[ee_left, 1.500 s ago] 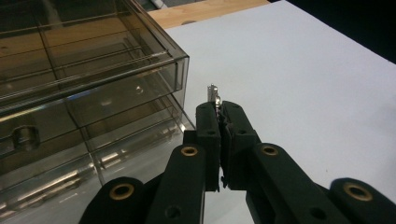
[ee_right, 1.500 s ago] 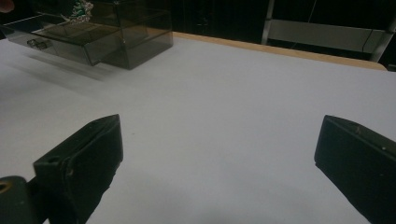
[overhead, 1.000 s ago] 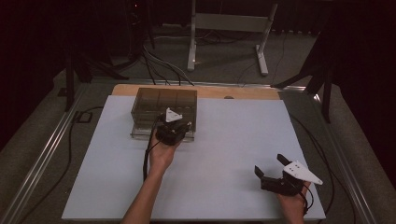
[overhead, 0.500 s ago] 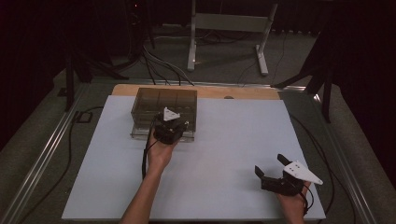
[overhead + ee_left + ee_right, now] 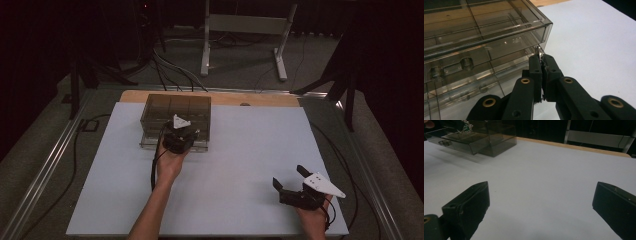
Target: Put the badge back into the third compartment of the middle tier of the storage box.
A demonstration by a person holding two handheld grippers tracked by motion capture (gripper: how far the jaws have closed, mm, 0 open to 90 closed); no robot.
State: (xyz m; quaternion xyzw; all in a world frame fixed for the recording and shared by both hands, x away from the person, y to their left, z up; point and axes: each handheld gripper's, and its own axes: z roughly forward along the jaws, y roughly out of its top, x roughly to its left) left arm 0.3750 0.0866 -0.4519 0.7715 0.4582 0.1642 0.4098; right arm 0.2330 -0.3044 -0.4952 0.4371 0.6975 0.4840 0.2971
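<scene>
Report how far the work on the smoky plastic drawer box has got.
Done: the drawer already sticks partly out of the box. In hand: the left gripper is shut on the drawer's front corner. Left: the drawer is not fully out; the right gripper waits open over the white board.

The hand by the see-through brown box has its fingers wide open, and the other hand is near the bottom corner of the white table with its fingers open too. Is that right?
Not quite. The left gripper by the smoky clear box has its fingers pressed shut, as the left gripper view shows, with a thin bit of the box's front corner seemingly pinched between them. The right gripper near the white table's corner is open.
</scene>
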